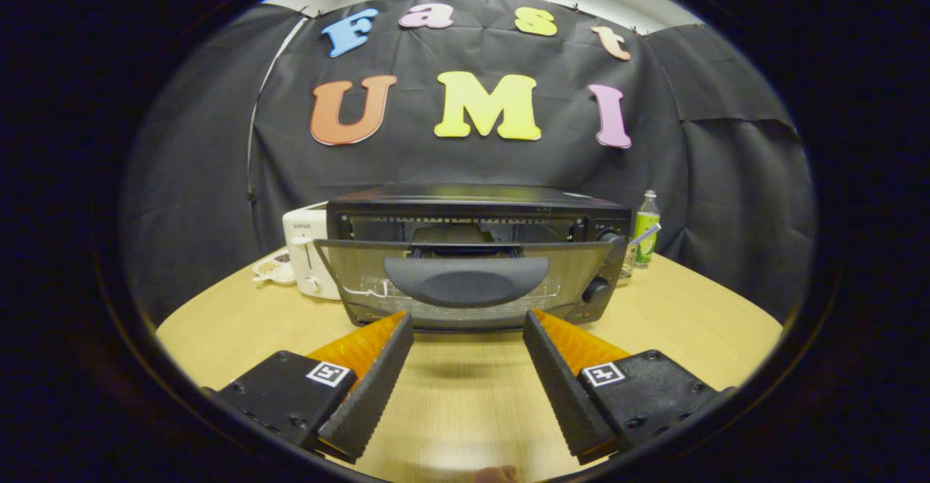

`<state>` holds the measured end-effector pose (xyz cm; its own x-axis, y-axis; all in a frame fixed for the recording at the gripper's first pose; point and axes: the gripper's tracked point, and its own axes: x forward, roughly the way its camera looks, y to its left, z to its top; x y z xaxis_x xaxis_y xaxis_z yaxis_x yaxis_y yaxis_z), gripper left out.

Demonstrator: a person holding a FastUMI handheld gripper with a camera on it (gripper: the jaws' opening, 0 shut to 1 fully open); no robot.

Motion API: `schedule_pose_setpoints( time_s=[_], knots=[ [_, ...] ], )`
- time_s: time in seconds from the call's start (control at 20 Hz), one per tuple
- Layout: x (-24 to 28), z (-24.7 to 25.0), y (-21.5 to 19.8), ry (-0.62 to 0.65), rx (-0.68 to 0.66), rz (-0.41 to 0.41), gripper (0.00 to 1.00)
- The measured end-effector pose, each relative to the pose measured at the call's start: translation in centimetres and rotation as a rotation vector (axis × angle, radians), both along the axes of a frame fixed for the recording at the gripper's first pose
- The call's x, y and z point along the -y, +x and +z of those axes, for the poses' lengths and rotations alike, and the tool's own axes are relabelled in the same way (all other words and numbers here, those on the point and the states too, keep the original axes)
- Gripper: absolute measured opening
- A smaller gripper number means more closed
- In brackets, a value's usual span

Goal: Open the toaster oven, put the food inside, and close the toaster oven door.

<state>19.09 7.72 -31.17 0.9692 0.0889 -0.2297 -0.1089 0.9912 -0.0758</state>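
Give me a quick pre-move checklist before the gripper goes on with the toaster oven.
1. Gripper jaws spread wide, holding nothing: ok.
2. Toaster oven door partly open, tilted toward the jaws, not fully down: not ok for loading.
3. Door handle just ahead, centred between the jaws: ok.
4. Food to load: cannot tell; small dish sits left, beside the white toaster.
5. Table between jaws and door free of obstacles: ok.
6. Bottle right of the oven, apart from the door's swing: ok.
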Motion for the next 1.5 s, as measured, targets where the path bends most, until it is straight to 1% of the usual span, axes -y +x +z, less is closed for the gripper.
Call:
schedule_pose_setpoints(
  time_s=[0.25, 0.45, 0.65, 1.0, 1.2, 1.3, 1.4, 1.5],
  knots=[
    [0.7, 4.3, -1.6, 0.004, 0.068, -0.006, 1.00],
    [1.2, 9.2, -4.1, 0.078, 0.112, -0.003, 1.00],
    [2.7, 14.3, -7.2, 0.115, 0.148, -0.029, 1.00],
    [4.0, 21.1, -12.8, 0.086, 0.199, -0.036, 1.00],
    [4.6, 22.7, -16.1, 0.051, 0.233, -0.029, 1.00],
    [4.8, 23.4, -17.7, 0.066, 0.241, -0.028, 1.00],
    [4.5, 24.3, -19.0, 0.090, 0.257, -0.006, 1.00],
    [5.1, 24.7, -20.0, 0.089, 0.273, -0.010, 1.00]
  ],
)
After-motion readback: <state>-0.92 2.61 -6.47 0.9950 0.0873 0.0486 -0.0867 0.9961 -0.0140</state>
